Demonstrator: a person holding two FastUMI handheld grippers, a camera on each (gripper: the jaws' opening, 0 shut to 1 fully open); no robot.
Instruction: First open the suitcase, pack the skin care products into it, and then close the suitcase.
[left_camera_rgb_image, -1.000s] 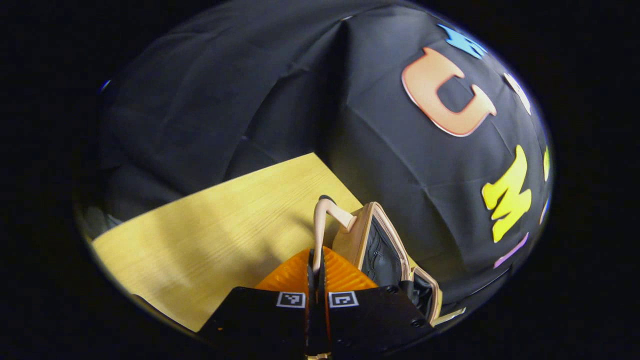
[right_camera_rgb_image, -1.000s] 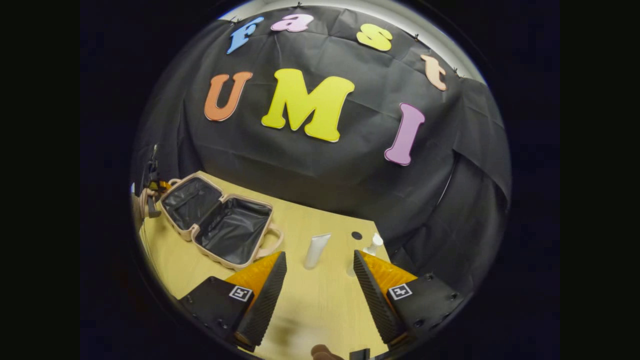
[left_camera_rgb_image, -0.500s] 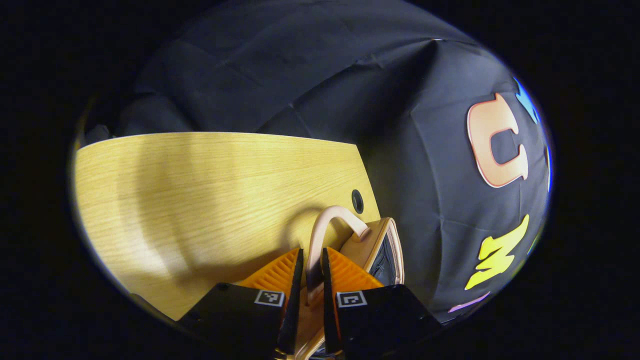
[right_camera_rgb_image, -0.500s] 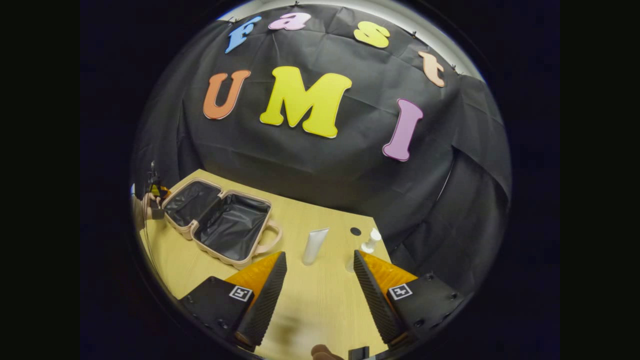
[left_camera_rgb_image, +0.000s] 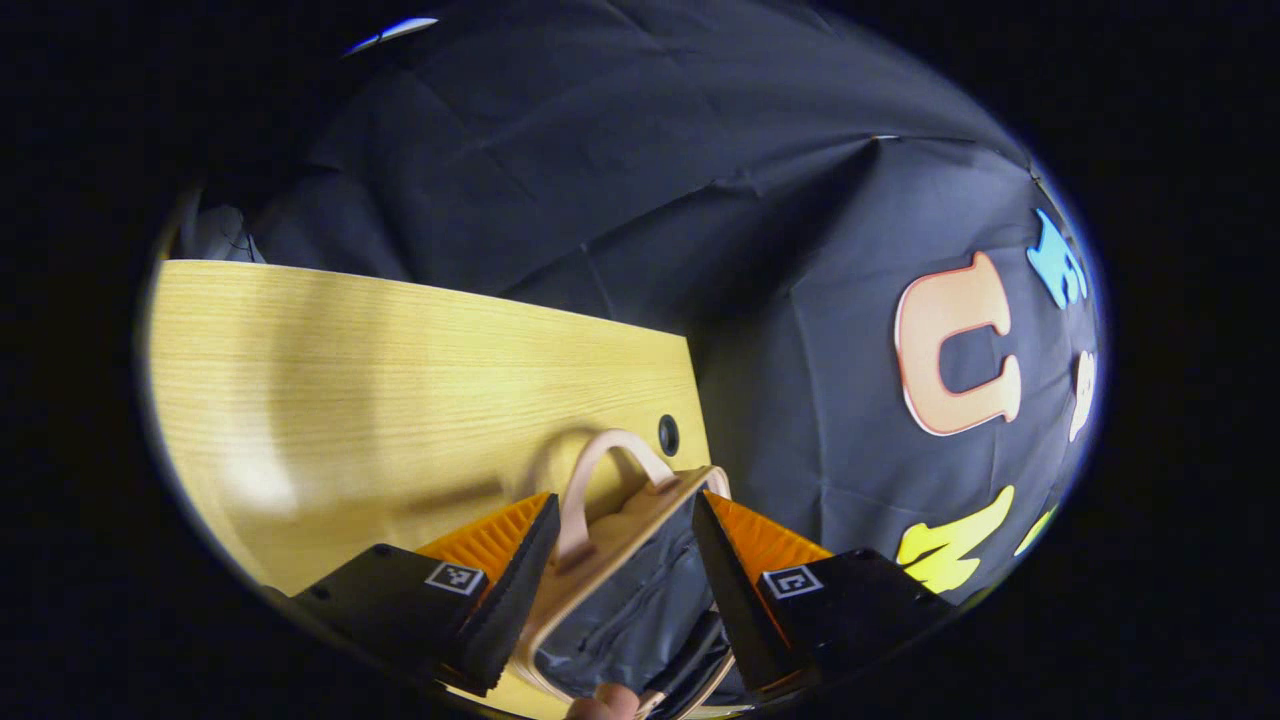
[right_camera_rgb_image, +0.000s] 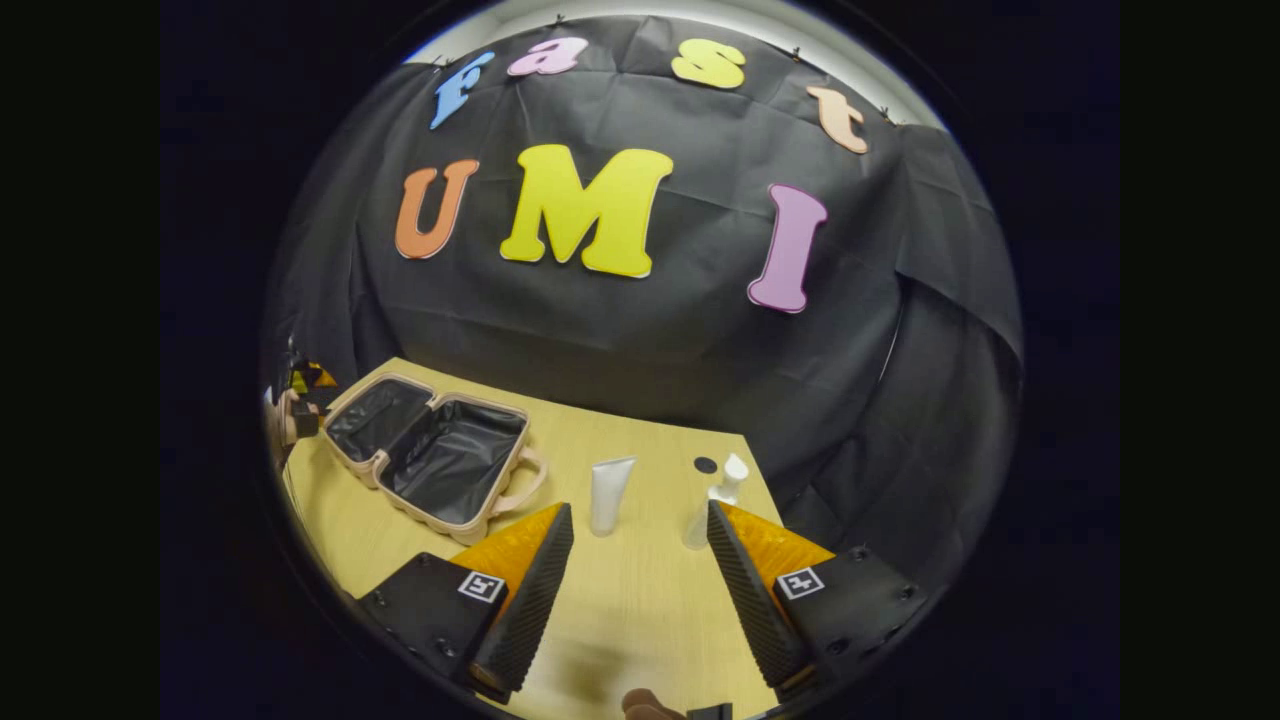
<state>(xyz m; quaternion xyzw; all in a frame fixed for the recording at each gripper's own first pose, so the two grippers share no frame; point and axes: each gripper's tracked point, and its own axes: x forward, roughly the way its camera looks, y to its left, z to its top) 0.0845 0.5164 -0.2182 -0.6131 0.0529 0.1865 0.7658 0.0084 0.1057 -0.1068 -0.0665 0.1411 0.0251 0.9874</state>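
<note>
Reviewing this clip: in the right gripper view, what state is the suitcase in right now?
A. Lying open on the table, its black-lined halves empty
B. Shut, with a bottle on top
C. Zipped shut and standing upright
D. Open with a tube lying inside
A: the suitcase lies spread open on the table, both black-lined halves bare, while the tube and pump bottle stand on the wood outside it.

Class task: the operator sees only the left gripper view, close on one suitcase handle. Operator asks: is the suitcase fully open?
Observer: Yes, the suitcase lies flat open, its dark lining bare.
Operator: Where are the products?
Observer: A white tube and a pump bottle stand on the table, beside the case.
Operator: Is the right gripper holding anything?
Observer: No, the right gripper is open above the table, with nothing between its fingers.
</note>
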